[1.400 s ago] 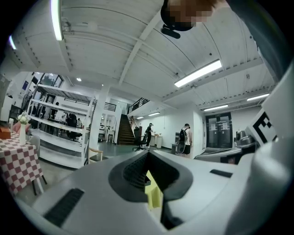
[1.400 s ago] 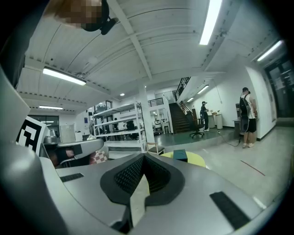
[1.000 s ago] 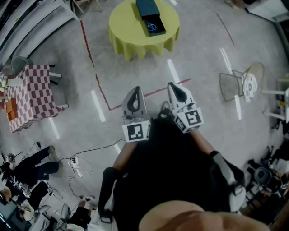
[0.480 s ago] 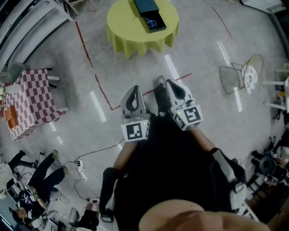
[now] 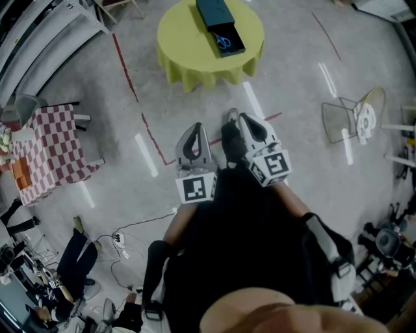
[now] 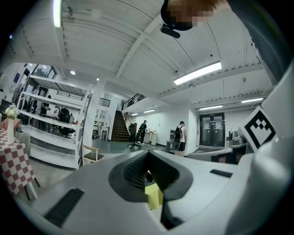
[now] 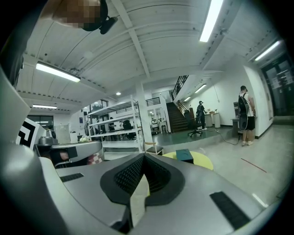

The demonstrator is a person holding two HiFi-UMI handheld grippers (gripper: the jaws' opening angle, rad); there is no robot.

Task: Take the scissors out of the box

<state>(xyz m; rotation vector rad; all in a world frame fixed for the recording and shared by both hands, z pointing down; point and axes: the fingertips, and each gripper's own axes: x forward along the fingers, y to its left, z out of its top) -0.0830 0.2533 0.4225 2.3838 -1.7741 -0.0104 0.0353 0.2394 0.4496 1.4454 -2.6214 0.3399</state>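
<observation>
Foot (image 5: 231, 127) stepped forward, box (image 5: 213, 14) ahead, chair (image 5: 341, 122) right

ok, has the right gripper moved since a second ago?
Yes, slightly: the right gripper has edged forward past the red floor line, toward the yellow table.

**Open floor up to the table**

Bare grey concrete floor (image 5: 292, 84) runs unobstructed to the round yellow-clothed table (image 5: 188, 62). A long dark box (image 5: 218, 23) fills the table from middle to far edge. A red-checked table (image 5: 49, 156) stands well left, a wire chair (image 5: 341, 123) well right.
</observation>
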